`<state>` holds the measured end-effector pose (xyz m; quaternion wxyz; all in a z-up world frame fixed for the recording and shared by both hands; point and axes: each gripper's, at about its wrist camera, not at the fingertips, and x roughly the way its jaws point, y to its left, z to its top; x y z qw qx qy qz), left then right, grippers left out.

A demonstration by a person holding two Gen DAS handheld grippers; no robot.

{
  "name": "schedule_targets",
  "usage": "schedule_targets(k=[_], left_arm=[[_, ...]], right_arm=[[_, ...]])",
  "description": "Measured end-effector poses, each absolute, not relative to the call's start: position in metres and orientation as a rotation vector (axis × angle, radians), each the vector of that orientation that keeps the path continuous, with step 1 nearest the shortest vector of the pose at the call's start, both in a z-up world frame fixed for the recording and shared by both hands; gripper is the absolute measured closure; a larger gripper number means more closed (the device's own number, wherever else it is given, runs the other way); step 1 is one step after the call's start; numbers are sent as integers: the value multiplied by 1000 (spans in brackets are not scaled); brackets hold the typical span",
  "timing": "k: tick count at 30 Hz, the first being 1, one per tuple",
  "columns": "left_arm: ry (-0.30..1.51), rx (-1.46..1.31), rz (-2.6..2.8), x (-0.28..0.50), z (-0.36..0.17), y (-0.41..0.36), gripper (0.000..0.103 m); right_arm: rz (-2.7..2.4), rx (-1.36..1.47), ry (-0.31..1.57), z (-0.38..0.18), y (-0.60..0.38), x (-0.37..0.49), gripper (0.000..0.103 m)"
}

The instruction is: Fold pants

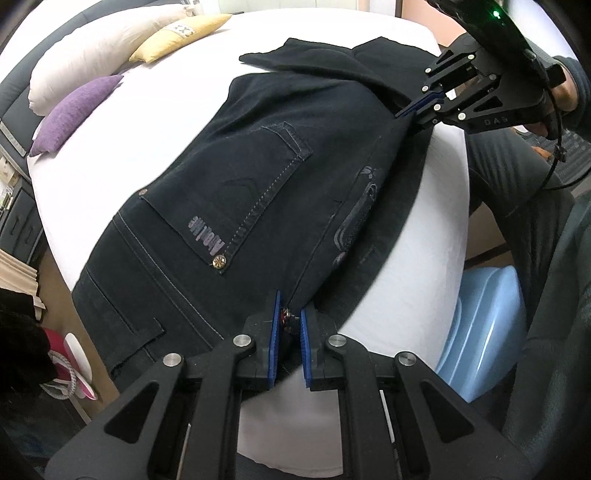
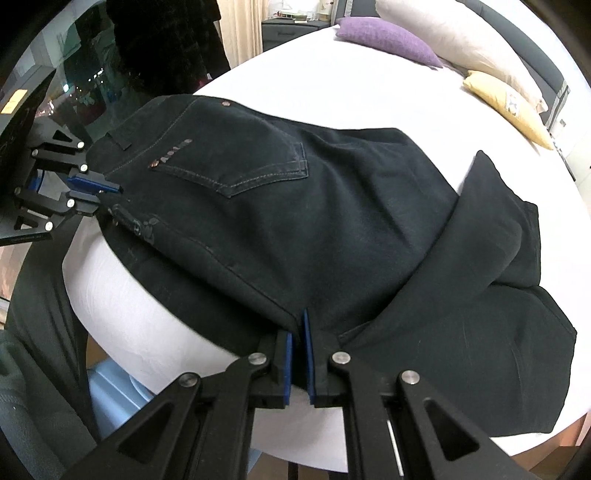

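Note:
Dark navy pants (image 1: pixel 258 177) lie on the white bed (image 1: pixel 122 162), back pocket up, legs folded over at the far end. My left gripper (image 1: pixel 290 314) is shut on the pants' near waist edge by a rivet. My right gripper (image 1: pixel 408 112) shows at the upper right of the left wrist view, shut on the pants' side edge. In the right wrist view the pants (image 2: pixel 314 206) spread ahead, my right gripper (image 2: pixel 297 328) pinches their near edge, and my left gripper (image 2: pixel 110 195) holds the waist at the left.
A purple cushion (image 1: pixel 74 110), a white pillow (image 1: pixel 96 48) and a yellow cushion (image 1: pixel 181 35) lie at the bed's head. A light blue plastic bin (image 1: pixel 484 328) stands on the floor by the bed's near edge. A person's legs in dark trousers (image 1: pixel 517 192) are at the right.

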<state>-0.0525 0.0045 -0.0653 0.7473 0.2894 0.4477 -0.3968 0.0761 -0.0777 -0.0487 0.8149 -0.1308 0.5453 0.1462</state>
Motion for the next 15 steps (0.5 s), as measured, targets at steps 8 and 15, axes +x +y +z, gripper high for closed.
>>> schedule_targets(k=[8, 15], left_arm=[[984, 630, -862, -59, -74, 10, 94], [982, 616, -837, -60, -77, 6, 94]], right_arm=[[304, -312, 1165, -66, -59, 76, 95], [298, -326, 1159, -71, -54, 73, 95]])
